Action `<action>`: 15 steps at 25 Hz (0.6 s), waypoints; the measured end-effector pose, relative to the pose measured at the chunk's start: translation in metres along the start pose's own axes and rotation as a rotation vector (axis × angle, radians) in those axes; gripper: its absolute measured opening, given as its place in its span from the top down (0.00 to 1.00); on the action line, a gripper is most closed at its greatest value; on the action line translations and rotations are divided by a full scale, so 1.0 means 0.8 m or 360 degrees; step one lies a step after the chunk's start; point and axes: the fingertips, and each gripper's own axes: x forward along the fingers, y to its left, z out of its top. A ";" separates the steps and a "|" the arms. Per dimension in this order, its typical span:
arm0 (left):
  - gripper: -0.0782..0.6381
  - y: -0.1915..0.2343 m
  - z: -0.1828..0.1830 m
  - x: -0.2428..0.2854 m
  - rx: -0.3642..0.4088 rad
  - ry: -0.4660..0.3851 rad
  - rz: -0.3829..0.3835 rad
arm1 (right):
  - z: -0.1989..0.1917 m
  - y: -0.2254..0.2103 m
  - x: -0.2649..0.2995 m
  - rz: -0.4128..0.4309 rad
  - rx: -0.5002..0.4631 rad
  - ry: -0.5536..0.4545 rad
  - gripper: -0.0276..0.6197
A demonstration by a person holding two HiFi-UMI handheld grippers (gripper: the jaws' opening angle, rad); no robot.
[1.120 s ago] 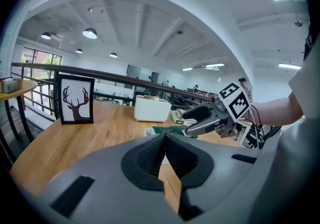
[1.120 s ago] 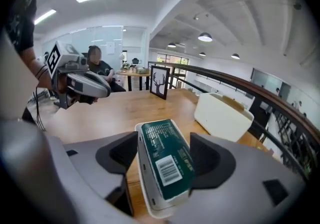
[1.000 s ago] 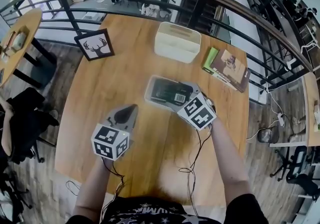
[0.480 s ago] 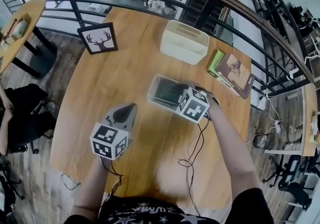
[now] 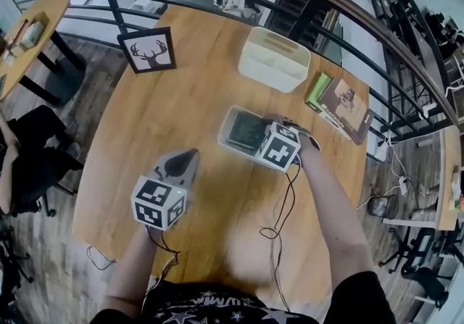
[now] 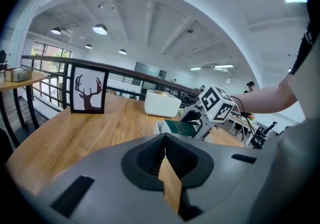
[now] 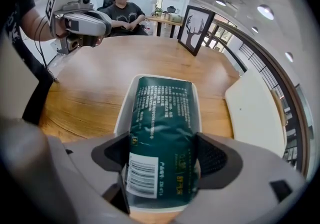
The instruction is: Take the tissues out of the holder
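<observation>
The step in hand is the reach before the grasp. The right gripper points steeply down over the near end of the tissue pack. Its jaws, which have just been opening, stand wide apart with the pack between them, apparently not yet squeezed. The pack lies in the white holder mid-table, slightly right. The left gripper hangs near-left, jaws together on nothing. Next, I judge, the 2 jaws must close on the pack and lift it clear of the walls.

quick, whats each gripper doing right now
Left gripper: shut, empty.
Right gripper: open, jaws just been opening, astride the tissue pack in its holder, not clamping it.
</observation>
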 end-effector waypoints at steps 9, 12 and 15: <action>0.87 -0.026 -0.003 -0.009 0.0077 0.0034 -0.0016 | 0.001 0.002 -0.004 -0.0104 -0.0004 -0.0002 0.39; 0.87 -0.032 0.000 -0.022 0.0096 0.0022 -0.0009 | -0.001 0.006 -0.006 -0.0142 -0.0013 0.0036 0.40; 0.87 -0.041 0.006 -0.039 0.0122 0.0014 -0.0010 | -0.001 0.009 -0.014 -0.0188 -0.0014 0.0057 0.40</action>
